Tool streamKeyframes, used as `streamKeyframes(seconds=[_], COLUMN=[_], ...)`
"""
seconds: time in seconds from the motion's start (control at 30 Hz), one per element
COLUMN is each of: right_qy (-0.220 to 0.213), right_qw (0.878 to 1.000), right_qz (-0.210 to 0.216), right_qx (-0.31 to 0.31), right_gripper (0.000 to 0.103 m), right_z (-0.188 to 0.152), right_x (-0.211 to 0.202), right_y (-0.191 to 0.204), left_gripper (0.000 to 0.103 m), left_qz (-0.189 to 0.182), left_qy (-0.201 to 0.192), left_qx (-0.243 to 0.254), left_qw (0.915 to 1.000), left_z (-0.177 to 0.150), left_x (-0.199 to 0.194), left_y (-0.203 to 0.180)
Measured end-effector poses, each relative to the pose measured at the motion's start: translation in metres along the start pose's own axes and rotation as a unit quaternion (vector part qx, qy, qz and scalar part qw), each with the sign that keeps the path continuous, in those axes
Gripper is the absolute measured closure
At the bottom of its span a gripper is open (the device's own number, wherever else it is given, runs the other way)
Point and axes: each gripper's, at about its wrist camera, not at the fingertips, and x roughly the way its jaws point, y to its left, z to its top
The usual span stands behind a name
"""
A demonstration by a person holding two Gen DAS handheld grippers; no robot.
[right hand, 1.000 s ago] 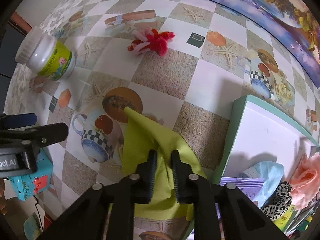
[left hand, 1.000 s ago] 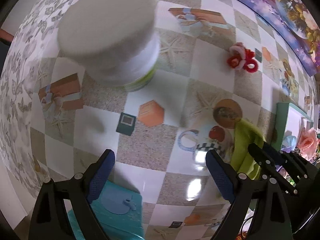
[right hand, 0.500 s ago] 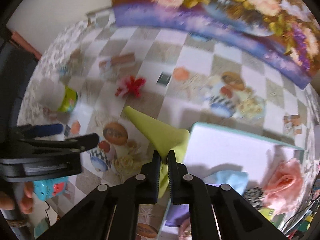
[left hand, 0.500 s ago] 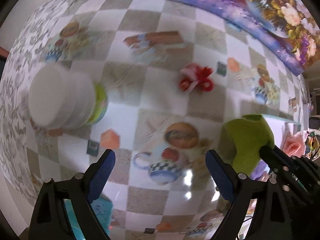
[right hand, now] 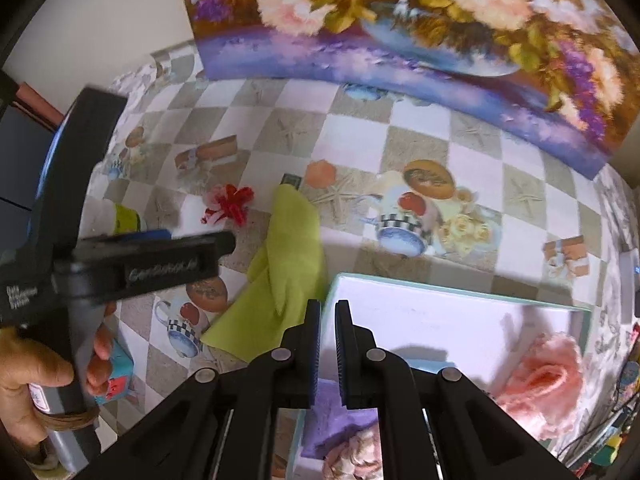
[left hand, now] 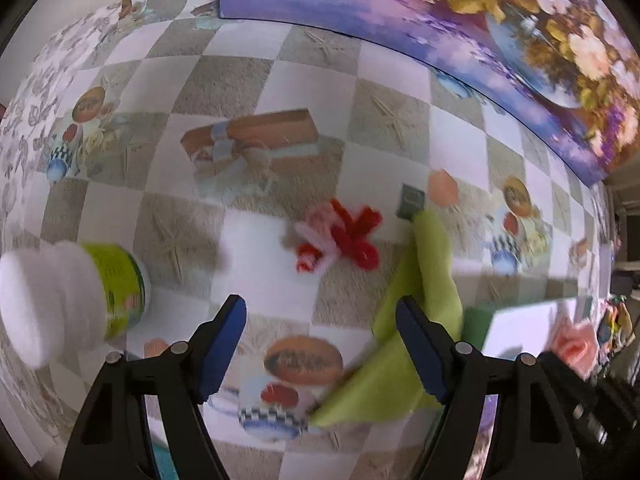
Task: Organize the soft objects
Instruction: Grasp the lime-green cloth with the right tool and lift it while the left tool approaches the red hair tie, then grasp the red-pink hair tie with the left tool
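one green cloth (right hand: 288,264), tip pointing away

A checkered printed tablecloth (right hand: 420,140) carries a white-capped bottle (left hand: 72,300), red-and-pink fuzzy toy (left hand: 340,238) and teal-rimmed box (right hand: 452,292), bottle left of the toy.

cloth (right hand: 288,264): lime green | pom-pom (left hand: 340,236): red-pink | tablecloth (left hand: 256,80): grey-white checks | box rim (right hand: 460,292): teal
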Motion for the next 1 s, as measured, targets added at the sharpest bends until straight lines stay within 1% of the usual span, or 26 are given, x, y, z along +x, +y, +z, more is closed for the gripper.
streamKeyframes(seconds=[0.07, 0.1, 0.13, 0.2, 0.27, 0.33, 0.37, 0.4, 0.47, 0.53, 0.67, 0.73, 0.9, 0.93, 1.0], right_qy=[0.004, 0.007, 0.009, 0.012, 0.015, 0.018, 0.019, 0.02, 0.021, 0.021, 0.028, 0.032, 0.043, 0.045, 0.04], right_qw=[1.0, 1.0, 1.0, 1.0, 1.0, 1.0, 1.0, 1.0, 1.0, 1.0, 1.0, 0.999, 0.999, 0.999, 0.999], right_qz=[0.005, 0.005, 0.004, 0.004, 0.006, 0.01, 0.011, 0.011, 0.006, 0.001, 0.0, -0.005, -0.006, -0.006, -0.018], right_qx=[-0.002, -0.003, -0.004, -0.007, -0.009, -0.01, -0.011, -0.013, -0.018, -0.019, -0.014, -0.013, -0.008, -0.008, -0.018], right_gripper=[0.095, 0.095, 0.094, 0.094, 0.094, 0.093, 0.09, 0.086, 0.068, 0.062, 0.062, 0.062, 0.064, 0.071, 0.082], right_z=[0.003, 0.005, 0.007, 0.01, 0.014, 0.018, 0.019, 0.021, 0.025, 0.028, 0.034, 0.036, 0.038, 0.037, 0.036], right_x=[0.008, 0.012, 0.017, 0.023, 0.03, 0.037, 0.038, 0.041, 0.046, 0.051, 0.065, 0.073, 0.09, 0.093, 0.095], right_y=[0.004, 0.006, 0.009, 0.012, 0.015, 0.018, 0.019, 0.021, 0.024, 0.026, 0.027, 0.028, 0.031, 0.032, 0.035], left_gripper=[0.03, 0.034, 0.035, 0.037, 0.043, 0.05, 0.053, 0.061, 0.066, 0.072, 0.073, 0.073, 0.073, 0.073, 0.074], left_qz=[-0.003, -0.01, -0.018, -0.023, -0.026, -0.031, -0.032, -0.03, -0.027, -0.021, -0.02, -0.015, -0.021, -0.023, -0.025], left_qy=[-0.001, -0.001, -0.002, -0.002, 0.002, -0.006, -0.009, -0.01, -0.011, -0.006, 0.004, 0.0, -0.001, -0.001, -0.002], left_qx=[-0.006, -0.011, -0.015, -0.016, -0.017, -0.018, -0.015, -0.011, -0.01, -0.012, -0.031, -0.029, -0.032, -0.032, -0.032], left_qw=[1.0, 0.9999, 0.9997, 0.9996, 0.9995, 0.9993, 0.9993, 0.9994, 0.9995, 0.9997, 0.9993, 0.9995, 0.9993, 0.9992, 0.9992], left_z=[0.013, 0.02, 0.027, 0.035, 0.043, 0.048, 0.051, 0.055, 0.061, 0.062, 0.063, 0.06, 0.057, 0.057, 0.058], left_x=[0.004, 0.007, 0.011, 0.016, 0.021, 0.022, 0.023, 0.023, 0.023, 0.023, 0.022, 0.018, 0.023, 0.024, 0.026], left_y=[0.009, 0.013, 0.012, 0.01, 0.008, 0.011, 0.01, 0.008, 0.007, 0.006, 0.014, 0.023, 0.035, 0.036, 0.044])
